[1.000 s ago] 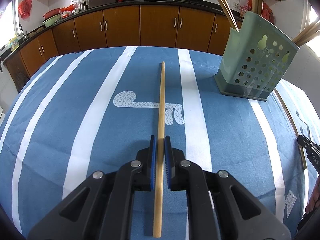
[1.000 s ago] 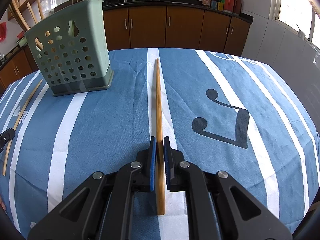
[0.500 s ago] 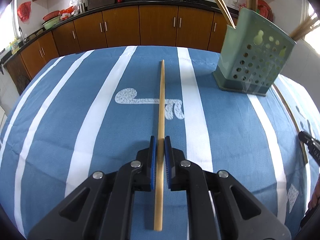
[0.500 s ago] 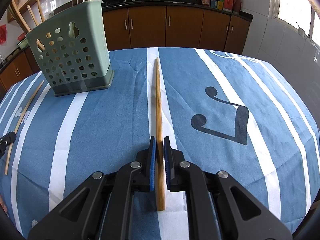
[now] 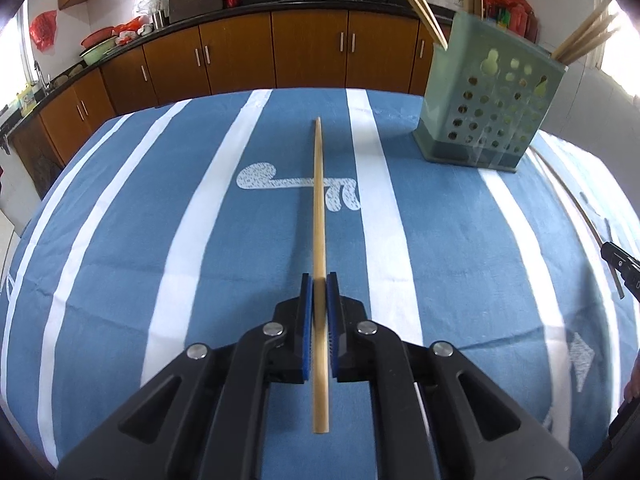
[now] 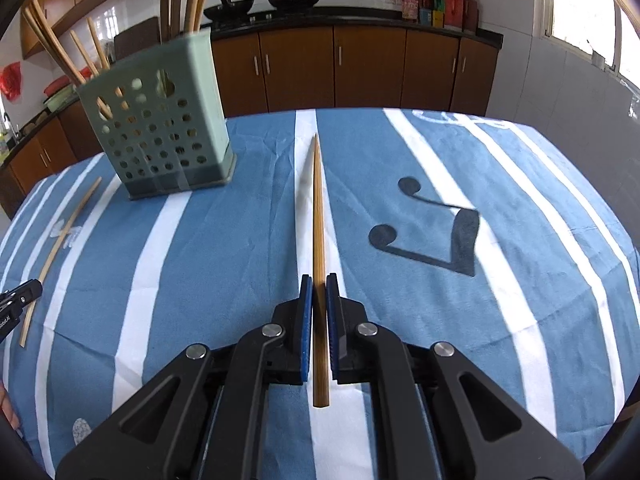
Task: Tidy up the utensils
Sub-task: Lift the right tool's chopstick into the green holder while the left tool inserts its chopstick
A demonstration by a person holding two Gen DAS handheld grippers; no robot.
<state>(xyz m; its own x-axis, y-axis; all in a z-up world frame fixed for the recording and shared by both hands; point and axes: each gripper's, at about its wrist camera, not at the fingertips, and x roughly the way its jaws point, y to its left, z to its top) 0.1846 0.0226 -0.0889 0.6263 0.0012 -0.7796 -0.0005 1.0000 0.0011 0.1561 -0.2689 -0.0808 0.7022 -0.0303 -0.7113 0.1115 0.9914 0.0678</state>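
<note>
My left gripper (image 5: 319, 284) is shut on a light wooden chopstick (image 5: 319, 200) that points forward above the blue striped tablecloth. My right gripper (image 6: 319, 284) is shut on a darker wooden chopstick (image 6: 318, 208), also pointing forward. The green perforated utensil holder (image 5: 490, 108) stands at the far right in the left wrist view and at the far left in the right wrist view (image 6: 160, 124), with several chopsticks standing in it. A loose chopstick (image 6: 60, 248) lies on the cloth left of the holder.
The table carries a blue cloth (image 6: 440, 280) with white stripes and music-note prints. Brown kitchen cabinets (image 5: 280, 52) and a counter with woks stand behind it. The other gripper's tip shows at each view's edge (image 5: 622, 268).
Both grippers have lifted a little and tilted, each still holding its chopstick. The holder has slid lower in both views; it looks smaller in the left view and larger in the right.
</note>
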